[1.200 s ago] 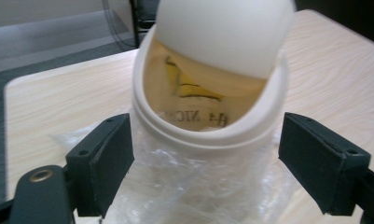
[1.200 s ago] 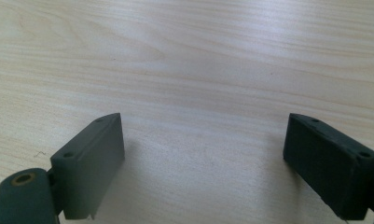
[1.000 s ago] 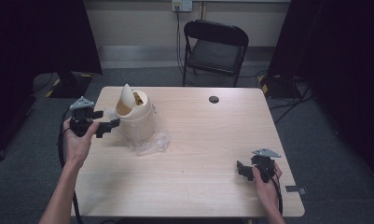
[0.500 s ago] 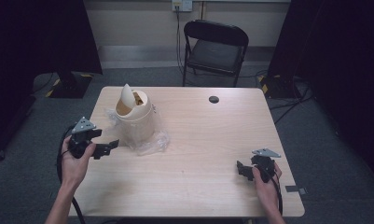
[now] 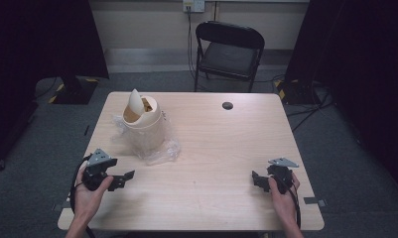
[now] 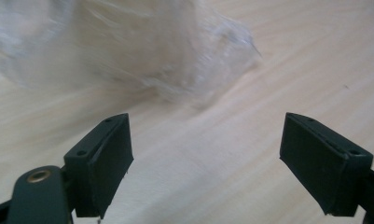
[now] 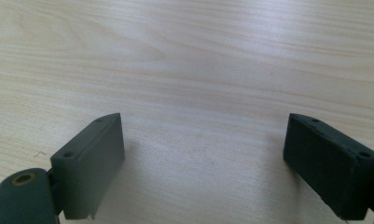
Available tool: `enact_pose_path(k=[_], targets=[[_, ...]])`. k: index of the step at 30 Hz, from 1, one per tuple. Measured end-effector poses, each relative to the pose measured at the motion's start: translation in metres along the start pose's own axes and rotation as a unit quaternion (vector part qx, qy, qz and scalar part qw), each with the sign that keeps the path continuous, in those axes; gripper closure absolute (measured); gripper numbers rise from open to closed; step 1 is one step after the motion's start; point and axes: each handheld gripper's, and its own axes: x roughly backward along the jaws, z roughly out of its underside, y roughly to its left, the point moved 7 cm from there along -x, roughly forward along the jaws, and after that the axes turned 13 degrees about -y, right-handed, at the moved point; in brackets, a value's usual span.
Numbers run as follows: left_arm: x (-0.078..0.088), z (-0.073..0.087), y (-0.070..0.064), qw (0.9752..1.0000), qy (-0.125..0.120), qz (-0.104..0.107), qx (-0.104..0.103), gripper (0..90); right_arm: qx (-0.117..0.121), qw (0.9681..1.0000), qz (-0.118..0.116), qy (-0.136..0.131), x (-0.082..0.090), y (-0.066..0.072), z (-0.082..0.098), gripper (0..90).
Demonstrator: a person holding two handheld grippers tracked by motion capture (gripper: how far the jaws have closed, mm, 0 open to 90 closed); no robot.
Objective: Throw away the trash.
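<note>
— Since a second ago, what has moved?

— Only the left gripper (image 5: pixel 121 179). It was up beside the bin and has come back toward the near left corner of the table (image 5: pixel 211 148), with the left hand (image 5: pixel 90 191) wrapped around its body.

— Is it holding anything?

— No. Its own view shows the two jaws spread wide with bare wood between them (the picture is a little blurred), and the crumpled clear plastic bag (image 6: pixel 142 51) lies just ahead of the jaws, apart from them.

— And the right gripper (image 5: pixel 256 179)?

— It has stayed near the front right edge, in the right hand (image 5: pixel 282 196). Its jaws also stand wide apart, low over plain tabletop, gripping nothing.

— Where is the bin?

— On the far left part of the table: a small cream bin (image 5: pixel 141 124) standing upright, its swing lid tipped up to a point, something brown showing in the opening. The plastic bag spreads around its base toward the front.

— Anything else?

— A small dark round cap (image 5: pixel 228 105) sits near the far edge, well apart from both grippers. Beyond the table stands a black folding chair (image 5: pixel 229 49).
</note>
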Motion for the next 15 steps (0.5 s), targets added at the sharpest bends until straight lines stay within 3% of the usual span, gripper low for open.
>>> enact_pose_path(k=[9,15], targets=[[-0.012,0.034,-0.01,0.9996,0.026,0.003,0.01,17.6,0.0,1.0,0.0,0.0,0.0,0.0,0.0,11.6],[-0.02,0.049,-0.015,0.9987,0.05,0.006,-0.004,17.7,0.0,1.0,0.0,0.0,0.0,0.0,0.0,11.6]])
